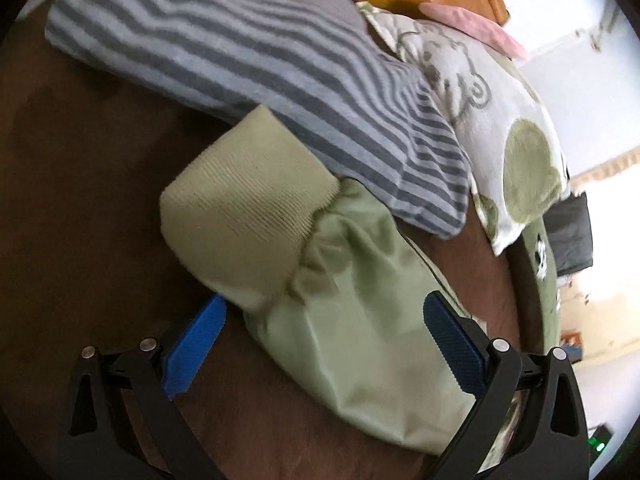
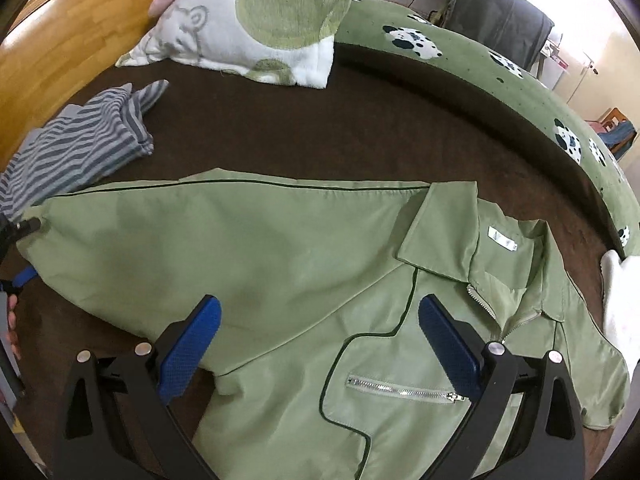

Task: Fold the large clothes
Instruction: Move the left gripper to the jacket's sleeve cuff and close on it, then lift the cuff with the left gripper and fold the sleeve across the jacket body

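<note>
On the dark brown bed cover (image 2: 360, 132), filling the lower half of the right wrist frame, lies a light green jacket (image 2: 280, 264), front up, collar toward the right, chest pocket zip (image 2: 404, 390) shut, one sleeve stretched to the left edge. Right gripper (image 2: 320, 344): jaws wide apart, hovering over the chest area, nothing between the blue pads (image 2: 188, 352).

Left wrist frame: sleeve cuff (image 1: 244, 208), ribbed knit, sits centre frame on the cover. Left gripper (image 1: 324, 348): jaws spread either side of the sleeve (image 1: 360, 320) just behind the cuff; no clamp on the fabric visible. This gripper also shows at the left edge of the right wrist frame.

A striped grey garment (image 1: 240, 52), folded, lies beside the cuff, upper left. A white-and-green plush pillow (image 2: 264, 20) sits top centre against the wooden headboard (image 2: 60, 40). A green spotted blanket (image 2: 500, 76) runs along the upper right.
</note>
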